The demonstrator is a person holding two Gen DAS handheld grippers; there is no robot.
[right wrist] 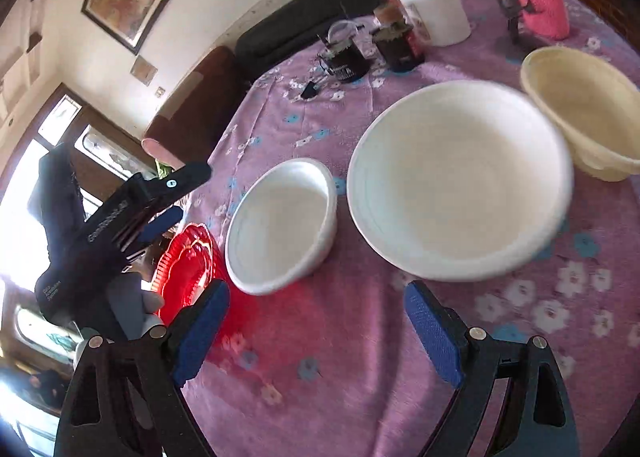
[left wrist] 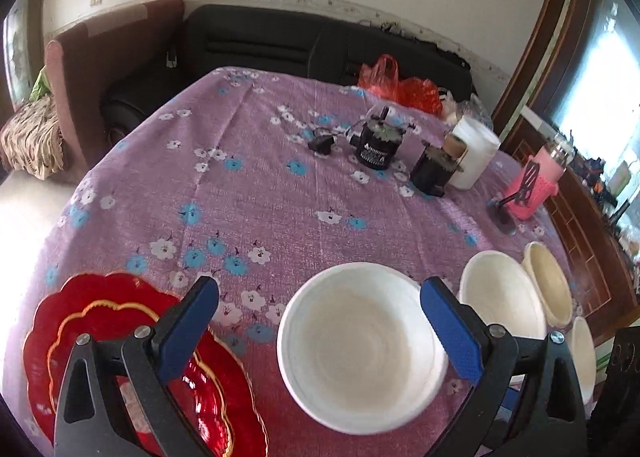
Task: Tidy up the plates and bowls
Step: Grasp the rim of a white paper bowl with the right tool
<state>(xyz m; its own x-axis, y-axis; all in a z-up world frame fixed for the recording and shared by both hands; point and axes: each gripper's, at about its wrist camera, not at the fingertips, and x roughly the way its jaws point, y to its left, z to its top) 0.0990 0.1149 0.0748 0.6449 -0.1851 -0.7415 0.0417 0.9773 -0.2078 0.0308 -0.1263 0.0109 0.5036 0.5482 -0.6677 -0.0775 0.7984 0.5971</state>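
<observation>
From where I stand, everything turns on the small white bowl [left wrist: 362, 349]: it sits on the purple-clothed desk [left wrist: 260, 185] straight ahead of the left tongs [left wrist: 320, 321], low between the two blue pads, with its near rim just under them. The left tongs are spread wide and grasp nothing; their left pad hangs over the edge of the red scalloped plates [left wrist: 120, 357], two of them stacked, while the right pad hangs just inside the bowl's right rim. Being round, the bowl offers no long axis to line up with, so I judge a rim pinch would serve from any side. The right tongs [right wrist: 316, 333] are likewise released and empty, held above bare cloth, with the larger white bowl [right wrist: 460, 177] ahead and to their right, and the small bowl ahead to their left. A cream bowl [right wrist: 580, 113] stands farther right, close to the large one. So the left hand is nearer the small bowl, the right nearer the large one; nesting looks likely.
</observation>
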